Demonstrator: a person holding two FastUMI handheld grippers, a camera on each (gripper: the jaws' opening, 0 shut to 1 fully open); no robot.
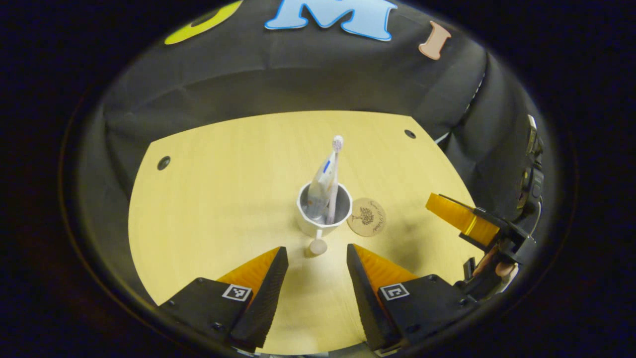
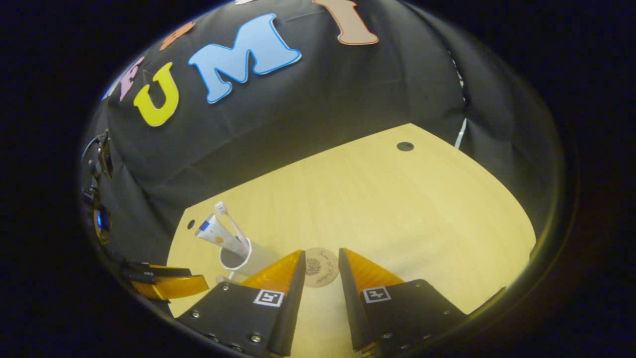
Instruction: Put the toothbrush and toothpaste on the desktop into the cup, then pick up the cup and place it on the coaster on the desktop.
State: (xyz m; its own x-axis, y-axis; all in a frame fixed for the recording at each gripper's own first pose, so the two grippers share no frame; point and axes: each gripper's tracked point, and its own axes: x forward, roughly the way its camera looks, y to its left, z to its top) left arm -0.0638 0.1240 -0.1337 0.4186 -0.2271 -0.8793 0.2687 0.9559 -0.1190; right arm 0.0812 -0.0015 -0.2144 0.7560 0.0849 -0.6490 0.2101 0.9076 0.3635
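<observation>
A white cup [image 1: 324,211] stands upright on the wooden desktop [image 1: 223,199], its handle [image 1: 318,244] pointing toward my left gripper. A toothpaste tube [image 1: 322,184] and a toothbrush [image 1: 336,159] lean inside it, brush head up. Just right of the cup lies the round wooden coaster [image 1: 366,217], bare. My left gripper [image 1: 316,257] is open, its fingertips either side of the handle's end, touching nothing. My right gripper [image 2: 320,258] hangs open over the coaster [image 2: 320,268]. In its view, the cup [image 2: 246,258], tube [image 2: 218,234] and brush [image 2: 226,214] are to the left.
Black cloth walls close off the desktop's far side and both flanks. Small round holes [image 1: 163,162] [image 1: 410,134] mark its far corners. The right gripper [image 1: 462,216] shows at the right of the left gripper view, and the left gripper's orange finger [image 2: 171,287] at the lower left of the right gripper view.
</observation>
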